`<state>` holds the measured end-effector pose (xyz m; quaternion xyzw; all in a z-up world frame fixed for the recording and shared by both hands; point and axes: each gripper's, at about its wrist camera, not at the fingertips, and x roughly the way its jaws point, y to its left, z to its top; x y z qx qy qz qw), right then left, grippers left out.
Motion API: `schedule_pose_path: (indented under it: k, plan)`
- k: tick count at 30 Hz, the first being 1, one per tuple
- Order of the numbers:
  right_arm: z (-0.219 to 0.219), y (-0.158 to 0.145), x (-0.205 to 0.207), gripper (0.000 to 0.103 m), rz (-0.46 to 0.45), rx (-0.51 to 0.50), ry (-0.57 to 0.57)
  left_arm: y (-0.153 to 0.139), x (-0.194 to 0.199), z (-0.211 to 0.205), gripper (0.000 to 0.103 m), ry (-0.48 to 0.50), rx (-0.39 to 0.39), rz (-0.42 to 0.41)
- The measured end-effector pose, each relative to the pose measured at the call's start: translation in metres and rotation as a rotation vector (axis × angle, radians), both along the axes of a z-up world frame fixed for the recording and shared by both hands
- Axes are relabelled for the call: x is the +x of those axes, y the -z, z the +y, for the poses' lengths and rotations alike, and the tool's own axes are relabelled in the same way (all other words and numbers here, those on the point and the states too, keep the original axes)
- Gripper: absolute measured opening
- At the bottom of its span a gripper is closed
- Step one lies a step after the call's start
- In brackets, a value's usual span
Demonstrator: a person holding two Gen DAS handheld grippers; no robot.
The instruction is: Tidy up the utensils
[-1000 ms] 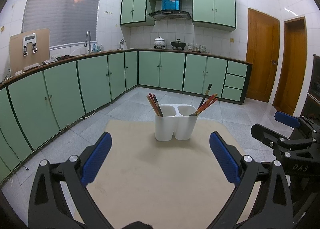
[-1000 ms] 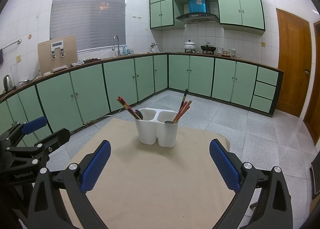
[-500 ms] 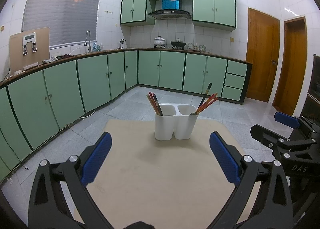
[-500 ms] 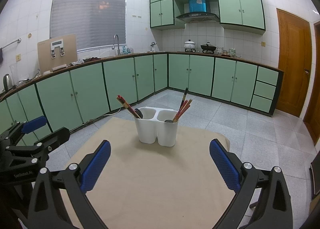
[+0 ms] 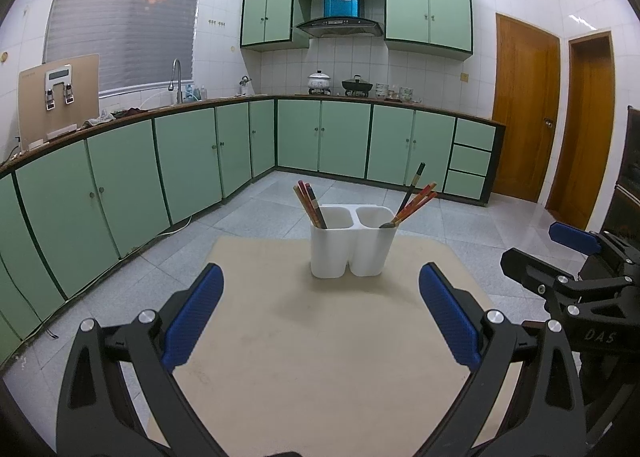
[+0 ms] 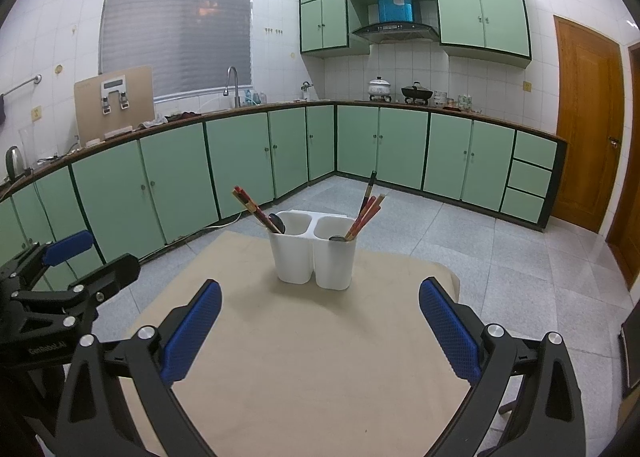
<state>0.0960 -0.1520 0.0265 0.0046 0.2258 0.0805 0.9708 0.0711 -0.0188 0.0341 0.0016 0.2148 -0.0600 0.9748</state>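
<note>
A white two-compartment utensil holder (image 5: pixel 352 243) (image 6: pixel 314 255) stands upright at the far side of a beige table (image 5: pixel 320 357) (image 6: pixel 320 357). Several chopsticks (image 5: pixel 310 203) (image 6: pixel 252 205) lean out of its left compartment, and several more chopsticks (image 5: pixel 416 199) (image 6: pixel 368 213) lean out of the right one. A dark spoon bowl (image 6: pixel 277 222) shows in the left compartment. My left gripper (image 5: pixel 320 313) is open and empty, held back from the holder. My right gripper (image 6: pixel 320 321) is likewise open and empty. Each gripper shows at the edge of the other's view.
Green base cabinets (image 5: pixel 180 169) under a dark counter line the left and back walls. Pots (image 5: pixel 320 82) sit on the counter beneath a hood. Wooden doors (image 5: pixel 524 105) stand at the right. Grey tiled floor (image 6: pixel 500 249) surrounds the table.
The right wrist view has shifted slightly, so the holder sits a little further left in it. Both grippers stay open and empty; the left view is unchanged.
</note>
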Motion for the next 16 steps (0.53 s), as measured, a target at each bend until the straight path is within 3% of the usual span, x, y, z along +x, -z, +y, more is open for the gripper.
schedule_pose_path:
  k: [16]
  plan:
    - [-0.0037,0.0029,0.0013,0.097,0.007,0.0,0.003,0.001,0.0025,0.0022,0.095,-0.005,-0.014,0.027]
